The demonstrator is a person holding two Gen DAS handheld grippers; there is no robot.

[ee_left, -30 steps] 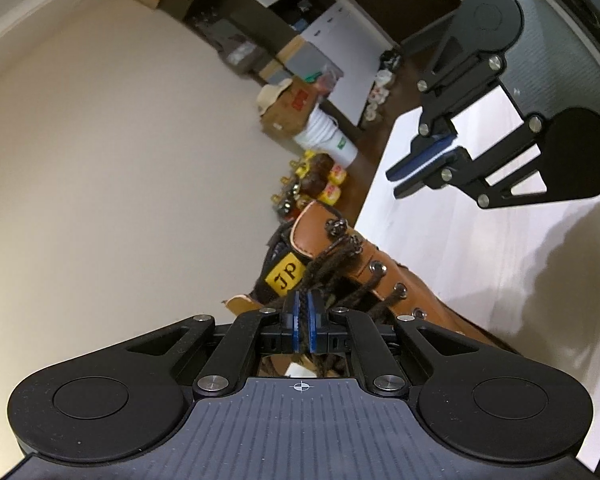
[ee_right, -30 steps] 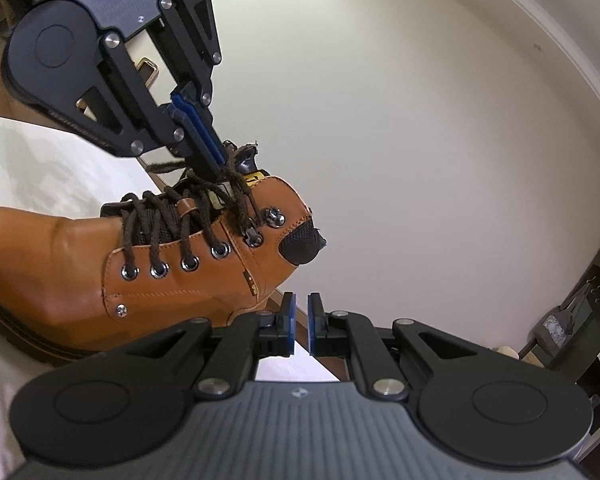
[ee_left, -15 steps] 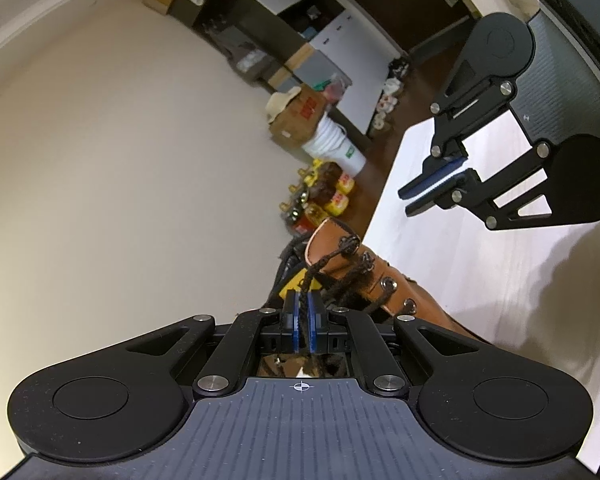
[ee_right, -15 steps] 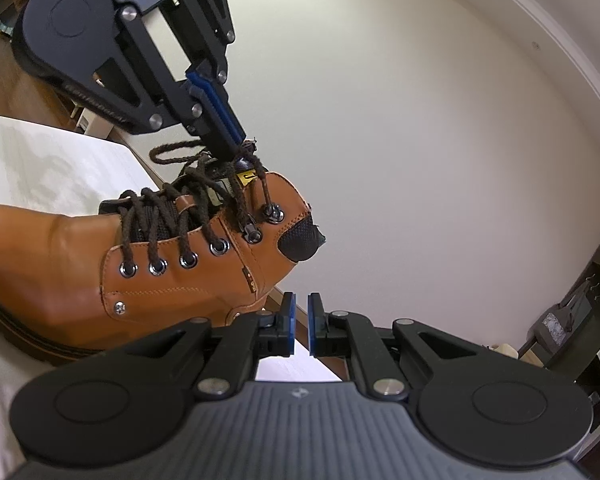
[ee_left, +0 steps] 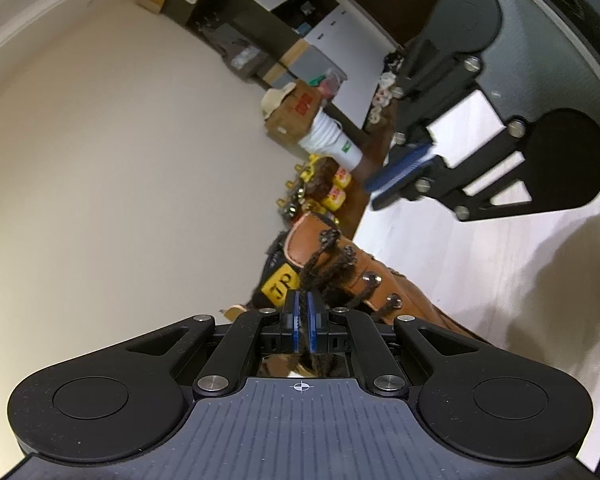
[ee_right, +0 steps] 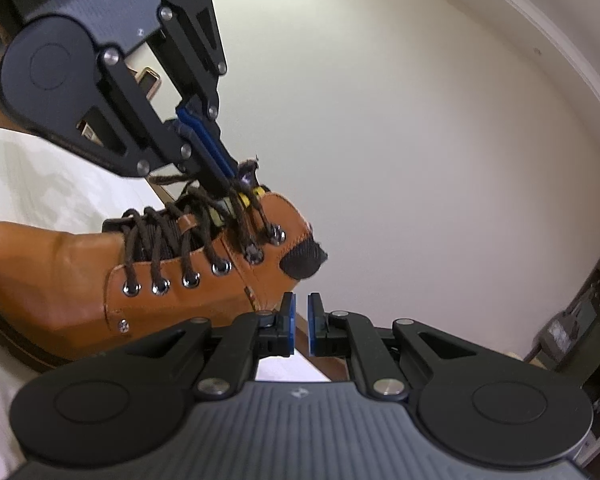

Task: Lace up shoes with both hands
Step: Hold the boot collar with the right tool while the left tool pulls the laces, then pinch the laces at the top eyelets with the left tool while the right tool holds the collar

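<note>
Boot (ee_right: 80,272) of tan leather lies on my white table (ee_right: 28,168), toe at left. Above its tongue my left gripper (ee_right: 236,178) pinches the dark lace (ee_right: 246,200). Further right, my right gripper (ee_right: 301,312) hangs empty, fingers slightly apart.

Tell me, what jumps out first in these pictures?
A tan leather lace-up boot lies on the white table, its dark brown laces threaded through metal eyelets. The left gripper, jaws pinched on a lace above the boot's tongue, hangs over it. The right gripper waits empty beside the heel.
</note>
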